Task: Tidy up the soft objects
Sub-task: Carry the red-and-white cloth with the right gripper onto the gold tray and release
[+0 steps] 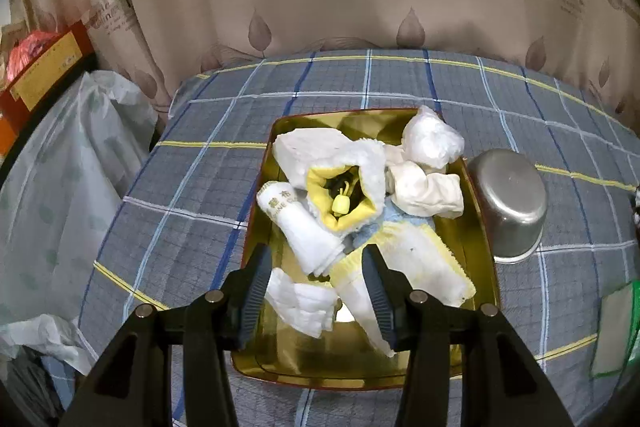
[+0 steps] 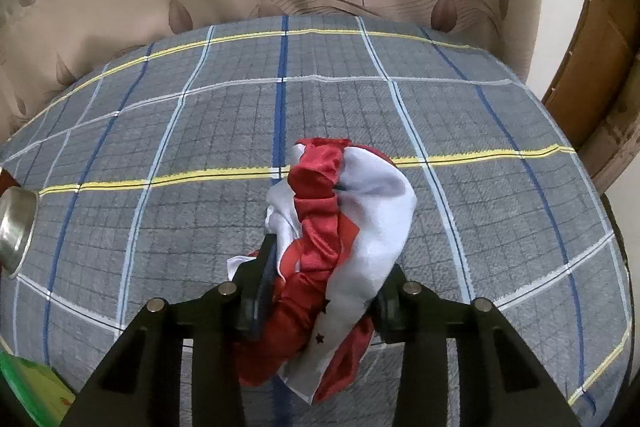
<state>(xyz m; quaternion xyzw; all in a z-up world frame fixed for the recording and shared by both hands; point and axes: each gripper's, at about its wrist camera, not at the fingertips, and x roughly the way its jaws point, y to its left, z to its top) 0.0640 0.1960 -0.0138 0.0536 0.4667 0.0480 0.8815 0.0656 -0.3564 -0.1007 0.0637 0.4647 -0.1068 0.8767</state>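
Observation:
A gold tray (image 1: 484, 227) on the plaid bedspread holds several soft things: a white-and-yellow fluffy towel (image 1: 340, 167), a rolled white towel (image 1: 300, 231), white cloths (image 1: 428, 187), a clear bag of white stuff (image 1: 432, 139) and a yellow-edged towel (image 1: 412, 263). My left gripper (image 1: 316, 267) is open and empty above the tray's near half. My right gripper (image 2: 324, 267) is shut on a bunched red-and-white cloth (image 2: 340, 219) that bulges out in front of the fingers and hangs below them, above the bedspread.
An upturned steel bowl (image 1: 512, 203) sits right of the tray; its rim shows at the left edge of the right wrist view (image 2: 16, 231). A green-edged item (image 1: 616, 331) lies at the right. Plastic bags (image 1: 72, 163) and boxes stand left of the bed. A curtain hangs behind.

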